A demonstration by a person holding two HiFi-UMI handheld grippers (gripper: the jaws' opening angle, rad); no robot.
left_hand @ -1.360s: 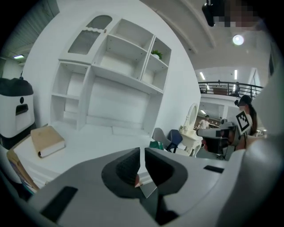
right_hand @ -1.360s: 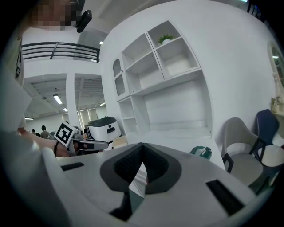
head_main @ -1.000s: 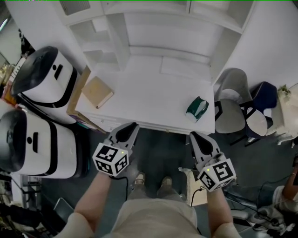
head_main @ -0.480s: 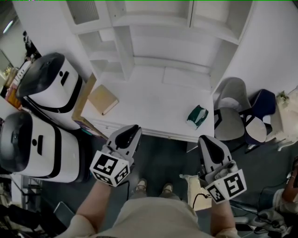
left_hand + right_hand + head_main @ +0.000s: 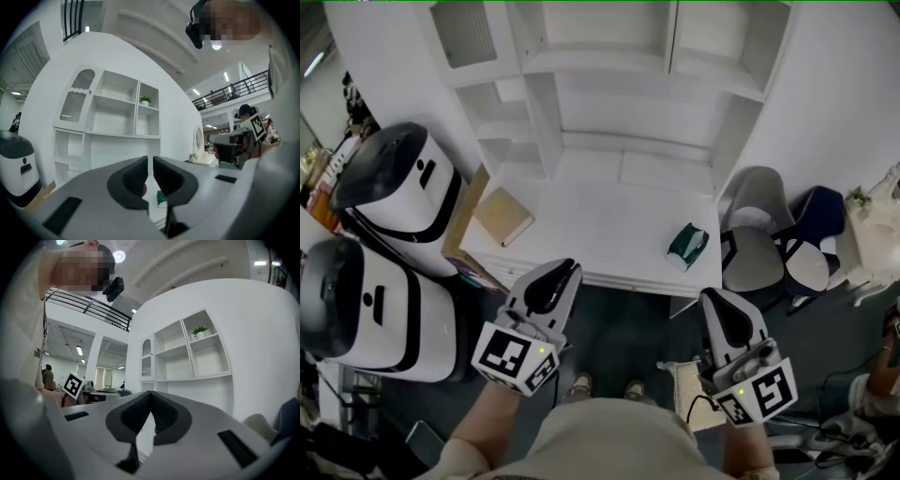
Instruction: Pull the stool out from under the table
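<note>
The white table (image 5: 600, 220) stands in front of me with a dark gap under its front edge, where I cannot make out a stool. A cream, boxy thing (image 5: 682, 380) on the floor beside my right gripper could be the stool, but it is partly hidden. My left gripper (image 5: 563, 270) is shut and empty, its tip over the table's front edge. My right gripper (image 5: 710, 298) is shut and empty, just short of that edge. In the gripper views the left gripper (image 5: 150, 161) and right gripper (image 5: 150, 397) point at the shelves with nothing between the pads.
A white shelf unit (image 5: 609, 84) rises behind the table. A tan book (image 5: 503, 217) and a green object (image 5: 685, 244) lie on the tabletop. Two white-and-black machines (image 5: 394, 178) stand at the left and chairs (image 5: 755, 253) at the right. My feet (image 5: 581, 384) are below the table edge.
The head view has tipped up, so more of the shelf unit shows. Both grippers sit lower in the frame, and the right one has drifted right and back from the table edge. The jaws stay shut.
</note>
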